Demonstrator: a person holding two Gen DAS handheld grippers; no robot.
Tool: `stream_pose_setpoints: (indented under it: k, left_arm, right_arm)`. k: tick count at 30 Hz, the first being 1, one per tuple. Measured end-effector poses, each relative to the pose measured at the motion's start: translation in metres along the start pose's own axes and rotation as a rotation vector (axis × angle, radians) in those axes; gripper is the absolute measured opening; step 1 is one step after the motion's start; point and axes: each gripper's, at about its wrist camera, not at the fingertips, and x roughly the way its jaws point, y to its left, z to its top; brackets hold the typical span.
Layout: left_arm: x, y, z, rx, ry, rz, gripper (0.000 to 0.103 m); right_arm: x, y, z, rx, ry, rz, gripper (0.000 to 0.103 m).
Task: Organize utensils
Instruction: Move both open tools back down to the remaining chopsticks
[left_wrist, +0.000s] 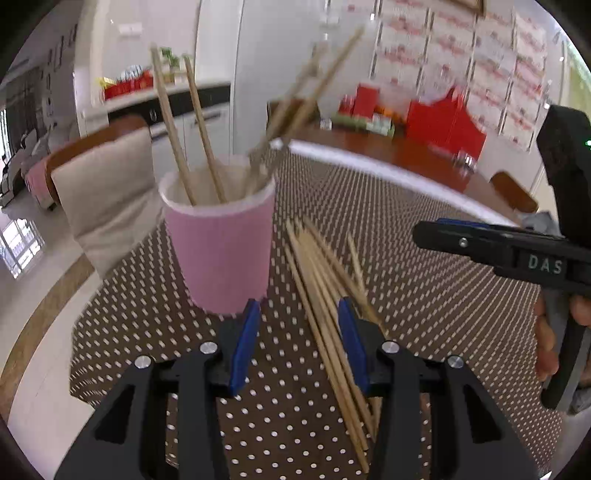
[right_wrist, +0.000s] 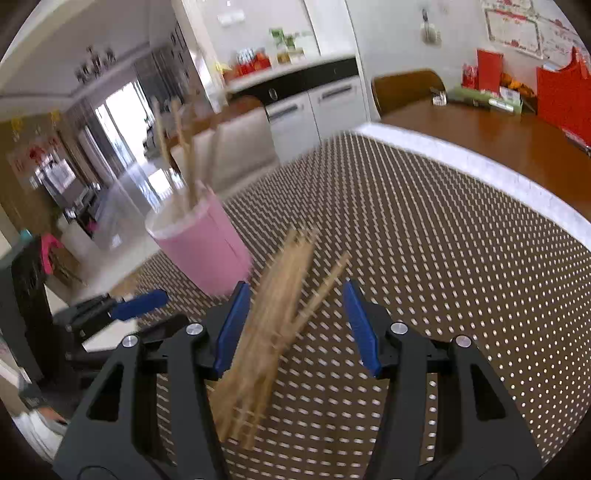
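Observation:
A pink cup (left_wrist: 221, 251) stands on the dotted brown tablecloth and holds several wooden chopsticks (left_wrist: 173, 125). It also shows in the right wrist view (right_wrist: 203, 247). A loose bundle of chopsticks (left_wrist: 328, 295) lies on the cloth to the right of the cup. My left gripper (left_wrist: 299, 314) is open, just in front of the cup, with the bundle passing its right finger. My right gripper (right_wrist: 295, 295) is open above the same bundle (right_wrist: 269, 325), which lies blurred between its fingers. The right gripper also shows at the right of the left wrist view (left_wrist: 480, 240).
The dotted tablecloth (right_wrist: 443, 258) ends at a white border, with bare wooden table (right_wrist: 480, 122) beyond. Red boxes (left_wrist: 447, 122) and small items stand at the far side. A cushioned chair (left_wrist: 107, 184) stands left of the table.

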Motion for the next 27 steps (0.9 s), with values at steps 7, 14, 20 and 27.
stream_pose_setpoints:
  k: [7, 14, 20, 27]
  left_arm:
    - [0.041, -0.006, -0.008, -0.004, 0.124, 0.022, 0.044]
    - [0.06, 0.002, -0.005, -0.053, 0.156, 0.089, 0.044]
    - [0.059, 0.002, 0.001, -0.085, 0.157, 0.104, 0.044]
    - [0.069, -0.012, 0.009, -0.1, 0.171, 0.153, 0.044]
  right_arm:
    - [0.037, -0.017, -0.015, -0.047, 0.124, 0.003, 0.053]
    - [0.065, -0.01, -0.014, -0.066, 0.15, -0.016, 0.053]
    - [0.081, -0.006, -0.012, -0.063, 0.169, 0.014, 0.053]
    - [0.093, -0.008, -0.001, -0.104, 0.17, 0.0, 0.053]
